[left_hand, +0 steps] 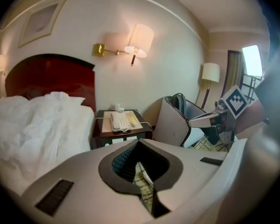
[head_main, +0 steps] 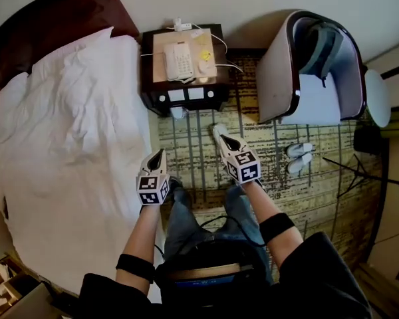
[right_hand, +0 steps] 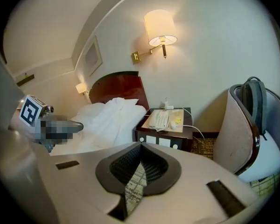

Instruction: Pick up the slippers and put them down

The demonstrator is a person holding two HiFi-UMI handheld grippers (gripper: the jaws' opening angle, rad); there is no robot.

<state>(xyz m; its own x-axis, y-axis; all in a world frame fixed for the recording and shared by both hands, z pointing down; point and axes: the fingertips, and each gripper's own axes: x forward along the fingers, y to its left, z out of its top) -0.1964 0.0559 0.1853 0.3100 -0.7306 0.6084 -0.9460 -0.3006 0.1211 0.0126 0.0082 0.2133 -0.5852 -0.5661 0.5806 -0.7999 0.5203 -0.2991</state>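
— One at a time, biggest first: what lies round the armchair point(head_main: 279, 78)?
— Far off its left side is the bed point(head_main: 66, 151), rumpled white cloth against a dark red headboard. Under the chair spreads the carpet point(head_main: 266, 148), olive and cream with dark stripes. The chair itself is a rounded tub with a pale hard shell and a dark rim.
— Between bed and chair?
— Just beside the chair stands a dark, glossy, boxy bench point(head_main: 147, 65).
— And the grippers?
— The left gripper point(head_main: 161, 154) and right gripper point(head_main: 217, 131) hang above the carpet, left of the chair. Both sets of ribbed fingers point(left_hand: 123, 162) point(right_hand: 126, 165) are pressed together on nothing.
— The slippers point(head_main: 299, 149)?
— They're on the carpet just in front of the chair's seat, well apart from both grippers. They are pale, flat, slim ovals lying side by side. Their long axes are parallel and run roughly along the seat's front edge, slightly slanted. They are too small to tell toe from heel.
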